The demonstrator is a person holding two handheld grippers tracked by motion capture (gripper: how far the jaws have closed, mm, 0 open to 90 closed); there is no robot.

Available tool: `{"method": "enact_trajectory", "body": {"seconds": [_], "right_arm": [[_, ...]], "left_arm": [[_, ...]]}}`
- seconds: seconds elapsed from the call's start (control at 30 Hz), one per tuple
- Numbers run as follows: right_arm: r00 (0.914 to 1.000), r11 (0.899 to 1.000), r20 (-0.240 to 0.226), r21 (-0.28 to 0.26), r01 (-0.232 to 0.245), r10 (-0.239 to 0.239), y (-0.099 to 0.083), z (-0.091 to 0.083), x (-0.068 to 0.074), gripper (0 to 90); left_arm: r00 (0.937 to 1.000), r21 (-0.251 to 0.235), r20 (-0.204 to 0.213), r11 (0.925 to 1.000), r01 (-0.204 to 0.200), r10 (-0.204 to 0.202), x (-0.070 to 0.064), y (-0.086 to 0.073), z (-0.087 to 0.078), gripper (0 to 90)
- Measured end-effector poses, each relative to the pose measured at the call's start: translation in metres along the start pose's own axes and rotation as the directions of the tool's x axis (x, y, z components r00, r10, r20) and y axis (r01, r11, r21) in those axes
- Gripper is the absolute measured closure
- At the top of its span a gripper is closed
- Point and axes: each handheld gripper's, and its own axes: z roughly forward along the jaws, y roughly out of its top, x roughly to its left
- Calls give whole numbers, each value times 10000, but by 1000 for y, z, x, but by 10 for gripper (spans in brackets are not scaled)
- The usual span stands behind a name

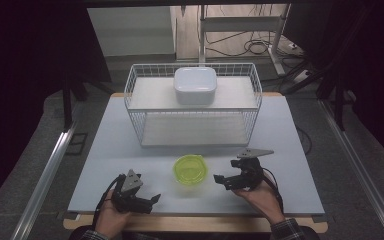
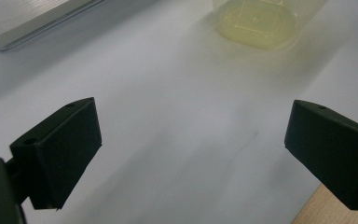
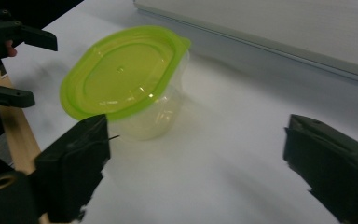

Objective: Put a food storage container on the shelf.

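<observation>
Green-lidded container [image 1: 190,170] between left gripper [image 1: 152,200] and right gripper [image 1: 221,180], untouched.

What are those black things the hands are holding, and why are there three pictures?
A person sits at a table and holds a tool in each hand. Each tool ends in a claw with two black jaws that pinch like tongs. The top picture looks down from above: the left claw is at the left, the right claw at the right. The other two pictures come from small cameras riding on the claws, looking out between their jaws. Between the claws stands a clear tub with a green lid. Behind it is a white wire rack, and a white box sits on its top shelf. Both claws are open and hold nothing.
</observation>
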Motion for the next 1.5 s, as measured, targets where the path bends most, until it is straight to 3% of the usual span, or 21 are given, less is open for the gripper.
{"method": "enact_trajectory", "body": {"seconds": [0.1, 0.27, 0.43, 0.6, 0.73, 0.87, 1.0, 1.13, 1.2, 1.43, 1.5], "right_arm": [[9996, 9997, -296, 236, -35, 42, 12, 6, -1, 156], [9970, 9983, -519, 137, -573, 579, 28, 20, -5, 297], [9920, 9963, -970, 386, -772, 806, 37, 36, -4, 424], [9810, 9869, -1250, 835, -1383, 1481, 43, 49, -5, 540], [9743, 9789, -1284, 1112, -1715, 1852, 43, 56, -11, 581], [9615, 9676, -1477, 1367, -2123, 2318, 41, 60, -15, 612], [9366, 9519, -1945, 1559, -2638, 2914, 38, 63, -22, 728], [9232, 9468, -2302, 1707, -2730, 3077, 39, 61, -23, 801], [9272, 9486, -2235, 1713, -2662, 3006, 39, 61, -21, 805], [9203, 9532, -2574, 1473, -2639, 2946, 44, 55, -13, 824], [9259, 9570, -2518, 1430, -2524, 2818, 46, 53, -11, 826]], "left_arm": [[9999, 80, -81, 9999, -106, 107, -1, 0, 1, 32], [9994, 180, -179, 9994, -289, 292, -1, 0, 1, 33], [9987, 238, -237, 9988, -439, 445, -3, 0, 1, 37], [9982, 275, -266, 9982, -529, 536, -4, 0, 2, 38], [9978, 323, -270, 9977, -589, 598, -4, 0, 2, 40], [9976, 419, -235, 9970, -644, 654, -5, 0, 3, 44], [9973, 464, -244, 9966, -684, 696, -6, 0, 3, 47], [9971, 495, -274, 9963, -702, 717, -7, 0, 3, 48], [9970, 492, -283, 9962, -712, 727, -7, 0, 3, 48], [9966, 503, -313, 9960, -740, 756, -7, 0, 3, 48], [9965, 507, -317, 9959, -756, 772, -7, 0, 3, 49]]}}
